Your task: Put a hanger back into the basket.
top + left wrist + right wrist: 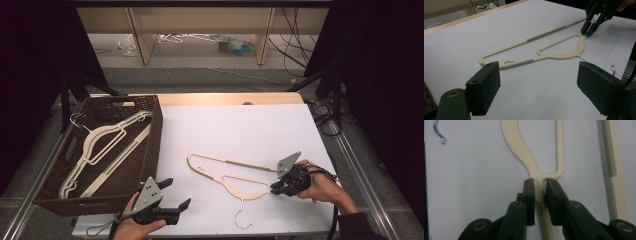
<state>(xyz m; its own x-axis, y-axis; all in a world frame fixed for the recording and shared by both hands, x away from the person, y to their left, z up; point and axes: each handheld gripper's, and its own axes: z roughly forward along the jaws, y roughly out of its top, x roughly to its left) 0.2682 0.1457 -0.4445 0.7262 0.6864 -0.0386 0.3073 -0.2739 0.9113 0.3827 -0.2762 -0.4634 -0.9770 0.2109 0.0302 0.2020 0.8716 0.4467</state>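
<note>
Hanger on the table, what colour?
Cream, with a metal hook; the hanger shows best in the left gripper view.

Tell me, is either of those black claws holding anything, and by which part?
The right gripper clamps the cream plastic hanger by its thin shoulder bar. The left gripper holds nothing.

The right gripper point(539, 188) rose from six o'clock, its two black jaws closed on a thin arm of the cream hanger point(524, 150) — one jaw on each side. The hanger ran toward twelve o'clock over the white table point(474, 182); its metal hook point(437, 132) lay at eleven o'clock.
</note>
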